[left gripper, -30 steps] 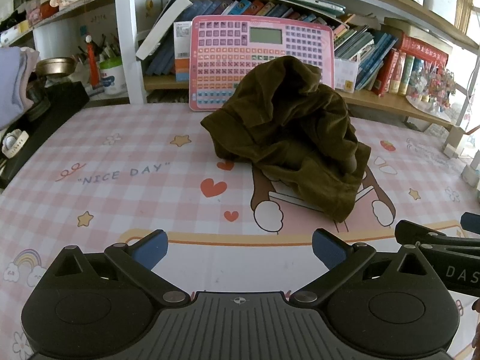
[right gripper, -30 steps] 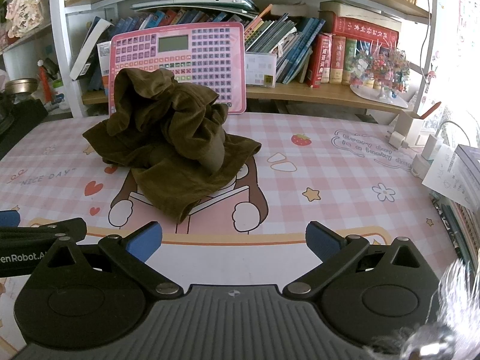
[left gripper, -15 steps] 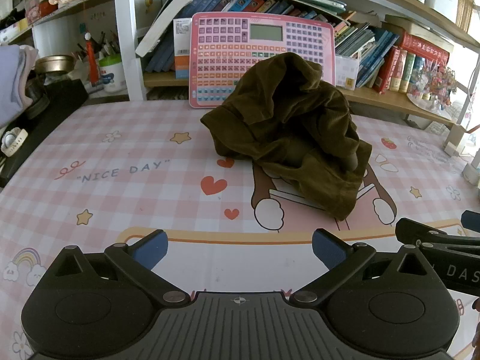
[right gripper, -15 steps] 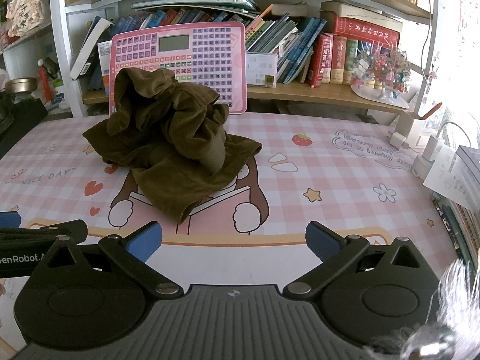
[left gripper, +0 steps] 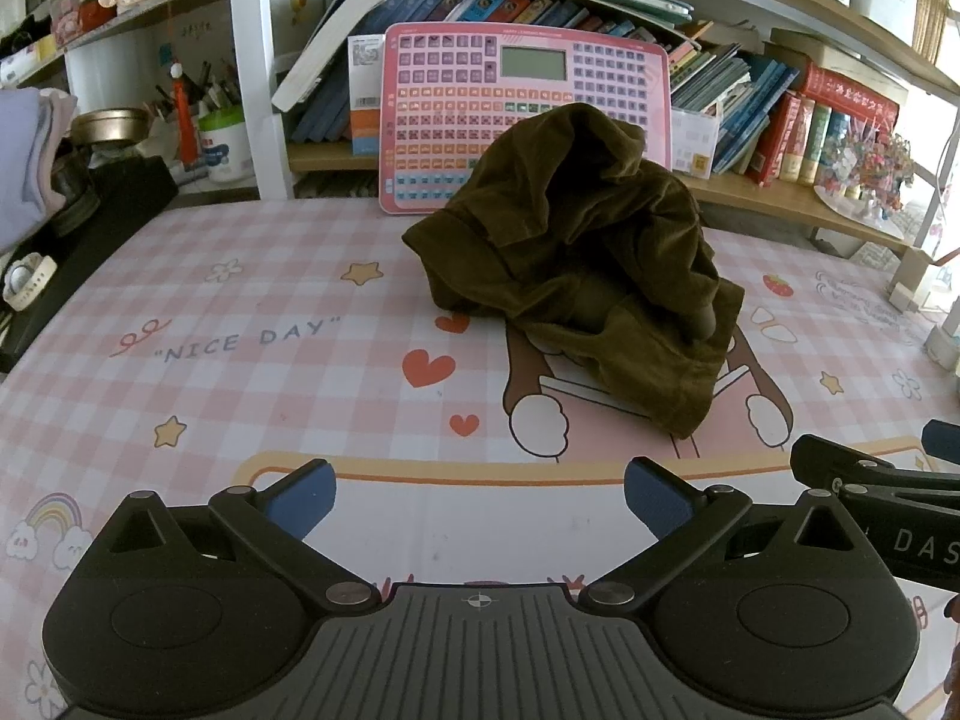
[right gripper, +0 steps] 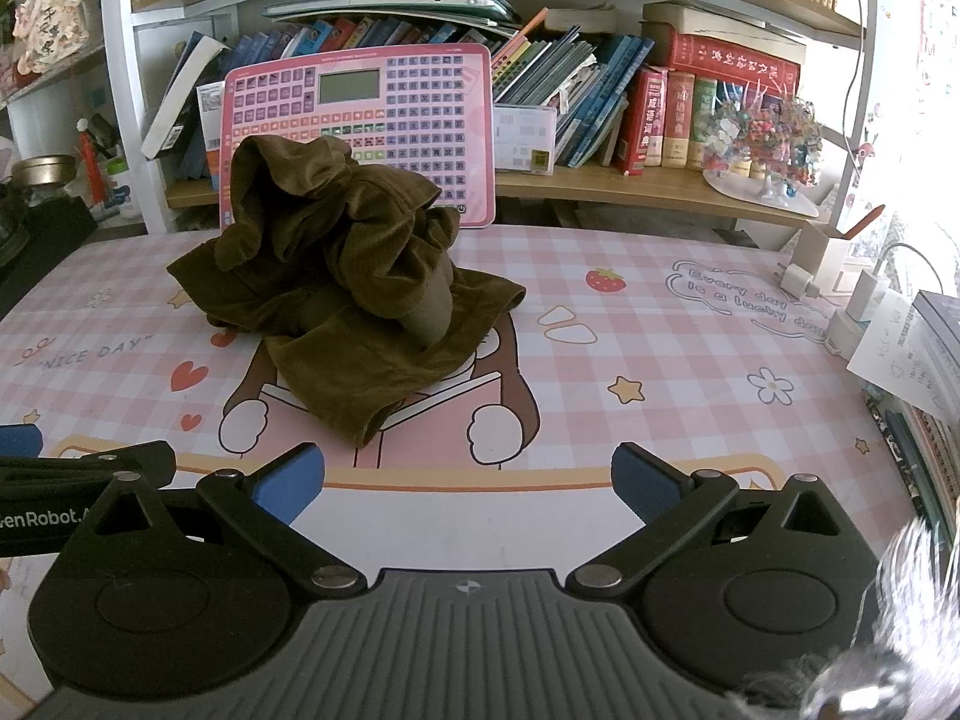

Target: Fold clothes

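A dark olive-brown corduroy garment [left gripper: 588, 276] lies crumpled in a heap on the pink checked table mat [left gripper: 240, 372], rising to a peak near the back. In the right wrist view the same garment [right gripper: 354, 294] sits left of centre. My left gripper [left gripper: 479, 495] hovers over the mat's near edge, open, with nothing between its blue pads. My right gripper [right gripper: 468, 483] is likewise open and empty, short of the heap. The left view catches the right gripper [left gripper: 888, 474] at its right edge; the left gripper [right gripper: 72, 462] shows at the left edge of the right view.
A pink toy keyboard tablet [left gripper: 528, 114] leans on the bookshelf behind the heap. Books [right gripper: 678, 108] fill the shelf. White chargers and a pen holder [right gripper: 834, 276] sit at the right. A black box with a watch [left gripper: 30, 282] stands at the left.
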`<state>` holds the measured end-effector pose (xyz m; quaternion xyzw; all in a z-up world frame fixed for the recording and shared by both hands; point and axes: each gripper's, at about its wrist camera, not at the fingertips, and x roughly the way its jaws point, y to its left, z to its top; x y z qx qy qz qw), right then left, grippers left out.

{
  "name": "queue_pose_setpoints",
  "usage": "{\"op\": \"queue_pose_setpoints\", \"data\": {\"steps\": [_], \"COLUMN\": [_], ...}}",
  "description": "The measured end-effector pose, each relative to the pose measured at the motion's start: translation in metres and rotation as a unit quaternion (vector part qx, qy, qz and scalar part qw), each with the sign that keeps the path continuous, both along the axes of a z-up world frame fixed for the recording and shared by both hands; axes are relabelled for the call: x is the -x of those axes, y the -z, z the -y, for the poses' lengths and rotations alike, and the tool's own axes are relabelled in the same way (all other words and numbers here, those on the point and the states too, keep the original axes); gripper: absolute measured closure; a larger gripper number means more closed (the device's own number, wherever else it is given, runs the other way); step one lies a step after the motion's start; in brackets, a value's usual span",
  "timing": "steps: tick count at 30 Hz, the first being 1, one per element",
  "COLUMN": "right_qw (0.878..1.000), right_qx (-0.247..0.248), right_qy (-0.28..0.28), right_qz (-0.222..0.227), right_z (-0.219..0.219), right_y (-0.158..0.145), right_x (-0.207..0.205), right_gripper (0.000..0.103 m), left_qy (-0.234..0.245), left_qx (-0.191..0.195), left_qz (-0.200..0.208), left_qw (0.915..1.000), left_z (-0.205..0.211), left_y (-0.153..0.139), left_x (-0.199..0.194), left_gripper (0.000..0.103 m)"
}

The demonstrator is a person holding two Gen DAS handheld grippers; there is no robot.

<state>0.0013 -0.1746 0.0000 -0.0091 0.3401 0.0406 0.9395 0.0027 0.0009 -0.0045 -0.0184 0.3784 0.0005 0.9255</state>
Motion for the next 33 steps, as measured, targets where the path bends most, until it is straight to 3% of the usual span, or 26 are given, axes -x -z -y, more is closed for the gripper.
{"op": "queue_pose_setpoints", "data": {"steps": [33], "right_qw": [1.000], "right_qx": [0.002], "right_qy": [0.003], "right_qz": [0.008], "right_z": [-0.002], "right_y": [-0.004], "right_x": [0.011], "right_gripper": [0.000], "left_qy": [0.003], "left_qx": [-0.002], "left_qz": [0.005], "left_qw": [1.0000], "left_z": [-0.002], "left_y": [-0.004], "left_x": [0.007], "left_gripper": [0.000]}}
